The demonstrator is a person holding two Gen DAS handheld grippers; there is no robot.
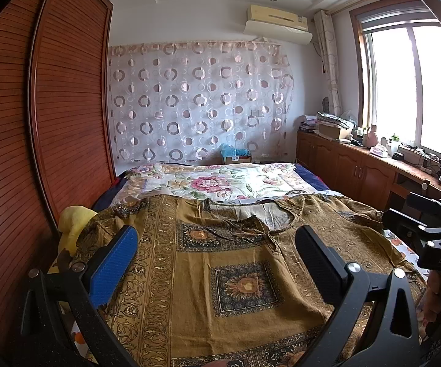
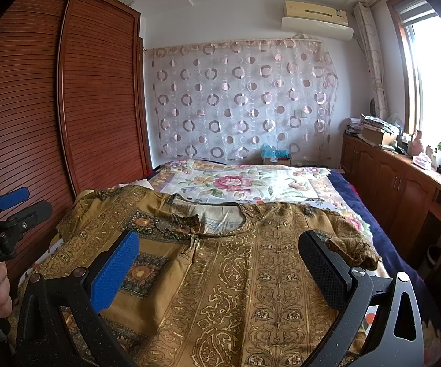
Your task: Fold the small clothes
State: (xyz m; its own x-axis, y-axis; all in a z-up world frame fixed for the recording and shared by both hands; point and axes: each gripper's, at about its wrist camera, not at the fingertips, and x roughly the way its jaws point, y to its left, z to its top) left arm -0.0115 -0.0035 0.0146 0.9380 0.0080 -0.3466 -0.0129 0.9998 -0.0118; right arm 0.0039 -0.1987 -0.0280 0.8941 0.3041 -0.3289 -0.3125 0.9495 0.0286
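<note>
The brown patterned shirt [image 1: 220, 275] lies spread flat on the bed [image 1: 220, 180], neckline away from me, ready for folding. I hold my left gripper [image 1: 217, 253] and right gripper [image 2: 219, 260] spread wide and empty above its near half, one per side, to take an edge each.

Overexposed daylight from the window [image 1: 410, 85] at right, strong fisheye bending, dark corners.

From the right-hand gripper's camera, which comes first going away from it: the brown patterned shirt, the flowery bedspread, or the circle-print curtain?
1. Brown patterned shirt, right under the right gripper.
2. Flowery bedspread, beyond the collar.
3. Circle-print curtain, on the far wall.
</note>
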